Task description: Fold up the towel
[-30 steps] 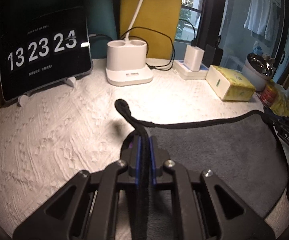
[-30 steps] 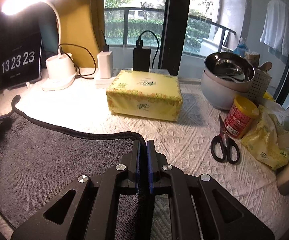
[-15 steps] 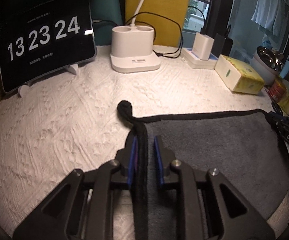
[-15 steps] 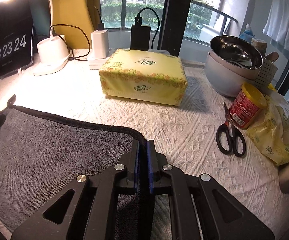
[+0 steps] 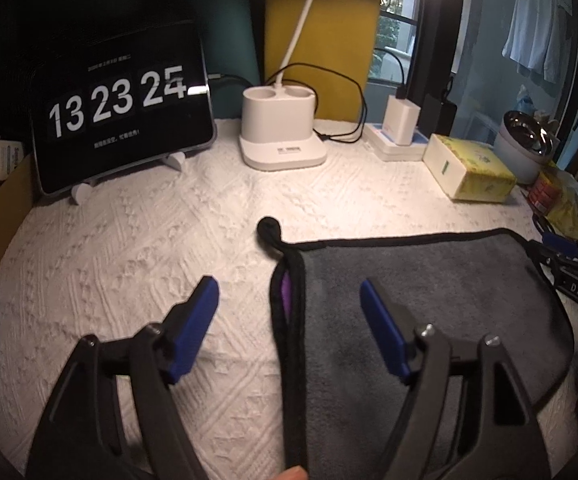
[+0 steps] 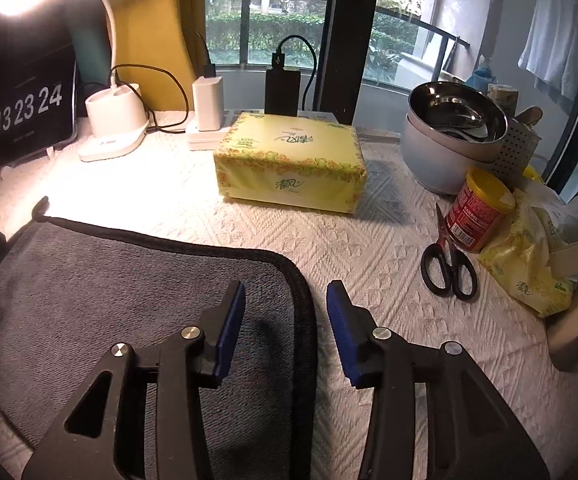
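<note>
A dark grey towel (image 5: pixel 421 300) with black edging lies flat on the white textured tablecloth (image 5: pixel 129 264); it also shows in the right wrist view (image 6: pixel 121 292). Its hanging loop (image 5: pixel 269 229) sticks out at the far left corner. My left gripper (image 5: pixel 289 308) is open, its blue-padded jaws standing either side of the towel's left edge without touching it. My right gripper (image 6: pixel 285 312) is open, its jaws straddling the towel's right edge near the rounded far corner. The towel looks doubled, with a purple tag (image 5: pixel 286 296) showing between layers.
A yellow tissue box (image 6: pixel 291 164) sits just beyond the towel. Black scissors (image 6: pixel 447 260), a red can (image 6: pixel 479 210) and a yellow packet (image 6: pixel 529 264) lie to the right. A tablet clock (image 5: pixel 121 108), white lamp base (image 5: pixel 283 140), chargers and stacked bowls (image 6: pixel 453 136) line the back.
Both grippers were shut on the towel's edges and have opened, letting go. The towel now lies flat on the table. Both grippers have pulled back slightly.
</note>
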